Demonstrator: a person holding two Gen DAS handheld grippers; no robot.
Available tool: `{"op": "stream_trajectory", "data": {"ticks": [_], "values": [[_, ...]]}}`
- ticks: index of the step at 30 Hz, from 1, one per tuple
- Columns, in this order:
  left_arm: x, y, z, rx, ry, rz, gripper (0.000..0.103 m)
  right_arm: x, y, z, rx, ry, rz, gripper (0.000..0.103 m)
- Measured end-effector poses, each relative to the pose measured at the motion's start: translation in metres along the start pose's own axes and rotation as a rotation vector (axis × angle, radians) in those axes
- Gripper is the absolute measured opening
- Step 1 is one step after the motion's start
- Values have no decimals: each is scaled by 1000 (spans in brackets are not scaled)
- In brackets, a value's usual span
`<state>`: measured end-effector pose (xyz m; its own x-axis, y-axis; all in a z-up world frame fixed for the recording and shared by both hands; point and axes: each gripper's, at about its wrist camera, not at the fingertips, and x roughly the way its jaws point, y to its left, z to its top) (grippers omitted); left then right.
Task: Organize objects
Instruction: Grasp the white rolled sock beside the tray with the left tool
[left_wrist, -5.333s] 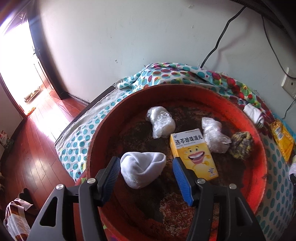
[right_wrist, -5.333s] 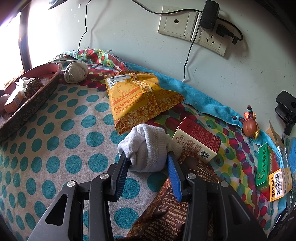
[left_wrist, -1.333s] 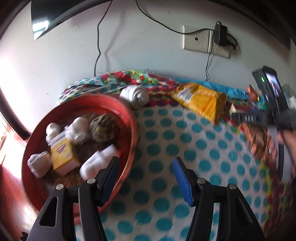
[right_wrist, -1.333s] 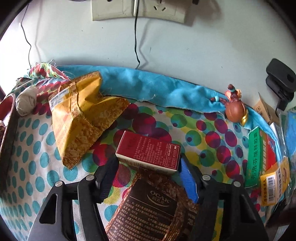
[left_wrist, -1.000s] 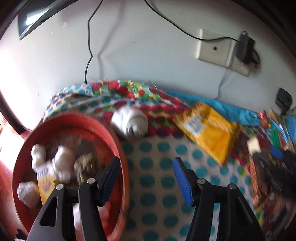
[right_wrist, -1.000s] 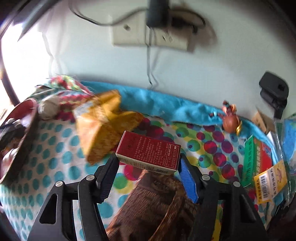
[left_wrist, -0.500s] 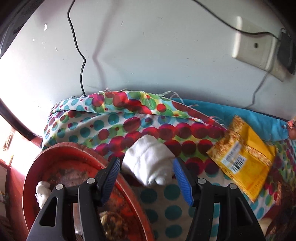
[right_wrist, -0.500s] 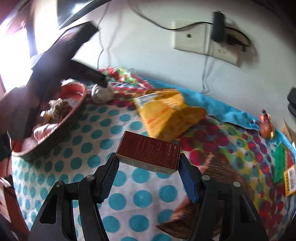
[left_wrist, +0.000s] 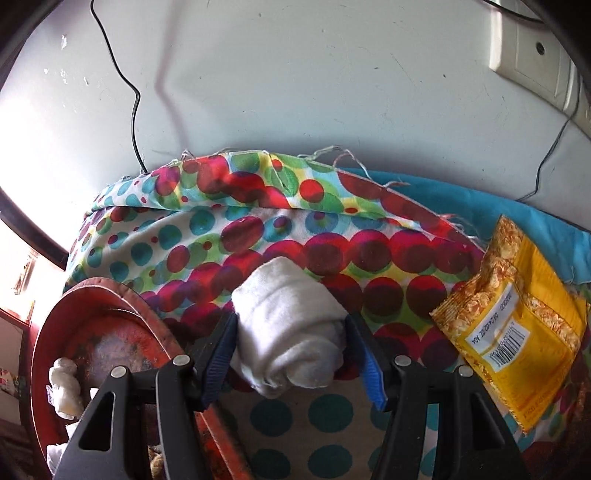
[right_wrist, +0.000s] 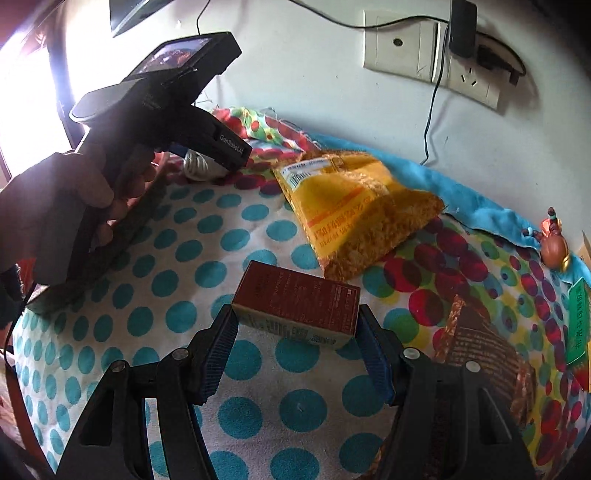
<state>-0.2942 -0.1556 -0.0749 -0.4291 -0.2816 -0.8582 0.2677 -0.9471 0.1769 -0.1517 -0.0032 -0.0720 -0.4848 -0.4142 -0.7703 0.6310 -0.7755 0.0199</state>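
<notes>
The left gripper bracketed a rolled white sock just beside the red tray, pads touching its sides; whether they pressed was unclear. Soft and light, it would probably compress, best taken mid-roll. The right gripper was clamped on a stiff maroon box. Much of the tray was cut off.

You are in a home, in a lived-in room. You can see a soft spotty cloth spread out, a painted wall with sockets and a plugged-in wire, and a snack bag.
</notes>
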Motion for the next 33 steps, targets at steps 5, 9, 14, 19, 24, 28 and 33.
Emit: {"op": "stream_trajectory", "data": {"ticks": [5, 9, 14, 19, 24, 28, 33], "values": [[-8, 2, -4, -9, -17, 13, 47, 8, 10, 0, -36, 36, -41, 62], [-19, 1, -7, -10, -42, 8, 43, 7, 11, -1, -47, 34, -42, 62], [-38, -9, -14, 6, -82, 0, 41, 6, 11, -1, -51, 34, -44, 62], [-55, -18, -27, 22, -110, -8, 40, 5, 11, -2, -54, 33, -44, 62], [-84, -29, -48, 57, -147, -17, 40, 6, 11, -2, -54, 33, -43, 61], [-107, -28, -66, 71, -158, -35, 40, 6, 12, -2, -55, 32, -44, 61], [-141, -21, -96, 75, -198, -10, 40, 6, 11, -3, -53, 33, -40, 62]]}}
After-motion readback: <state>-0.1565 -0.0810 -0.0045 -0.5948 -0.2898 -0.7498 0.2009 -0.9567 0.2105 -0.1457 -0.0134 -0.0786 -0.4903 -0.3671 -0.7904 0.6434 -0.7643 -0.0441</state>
